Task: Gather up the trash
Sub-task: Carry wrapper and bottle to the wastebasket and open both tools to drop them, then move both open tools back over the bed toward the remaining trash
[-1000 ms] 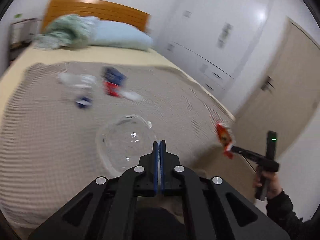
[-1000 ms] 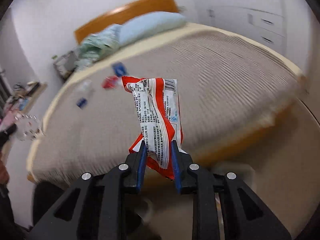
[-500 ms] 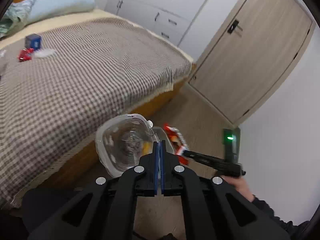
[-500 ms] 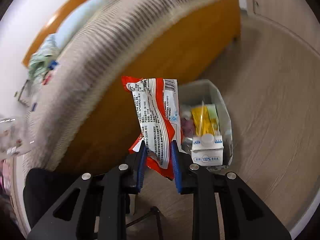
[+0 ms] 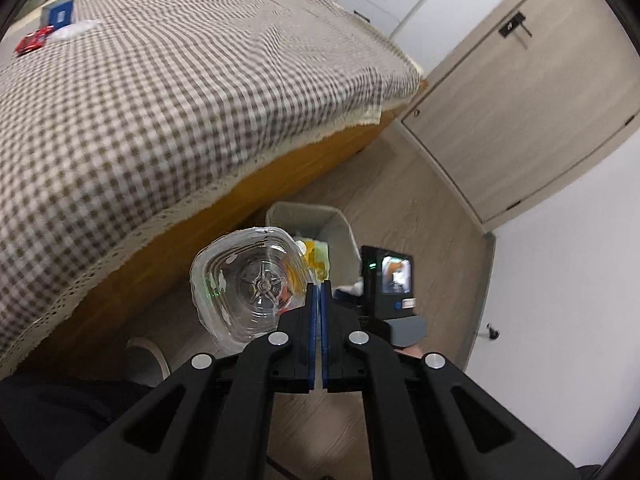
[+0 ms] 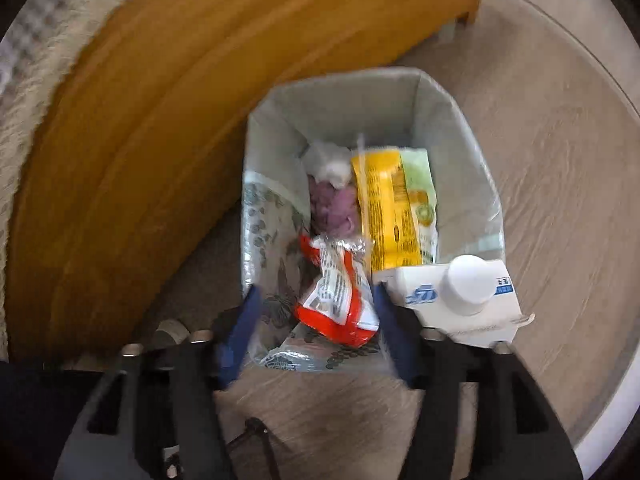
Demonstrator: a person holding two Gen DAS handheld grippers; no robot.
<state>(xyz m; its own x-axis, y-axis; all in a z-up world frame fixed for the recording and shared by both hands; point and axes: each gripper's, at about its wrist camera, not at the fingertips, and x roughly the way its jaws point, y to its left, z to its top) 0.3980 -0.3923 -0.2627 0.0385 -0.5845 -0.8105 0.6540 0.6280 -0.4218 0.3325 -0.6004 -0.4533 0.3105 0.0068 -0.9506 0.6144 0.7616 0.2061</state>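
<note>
- Bed (image 5: pixel 168 92): checked grey-and-white cover, wooden side board. Far up the cover, near its top left edge in the left wrist view, lie a blue box (image 5: pixel 59 14), a red wrapper (image 5: pixel 34 39) and a pale scrap (image 5: pixel 76 29), close together.
- Door (image 5: pixel 520 112): light wood, beyond the foot corner of the bed.
- Bin (image 6: pixel 472 160): pale, lined with a clear bag, on the wood-look floor just beside the bed's side board. Inside: a yellow-and-green packet (image 6: pixel 394 208) along the right wall, a purple wad (image 6: pixel 334 210) left of it, a white wad (image 6: pixel 330 162) toward the far wall, a white carton (image 6: pixel 452 296) with a round white cap at the near right corner.
- Clear plastic bottle (image 5: pixel 250 284): base toward the camera, just left of the bin; its edge is pinched in the left gripper (image 5: pixel 319 288), blue pads clenched together.
- Red-and-white snack wrapper (image 6: pixel 338 292): in the bin at its near edge, between the fingers (image 6: pixel 246 320) of the right gripper (image 6: pixel 316 300). Jaws opening; pads stand off the wrapper on both sides, so it is released.
</note>
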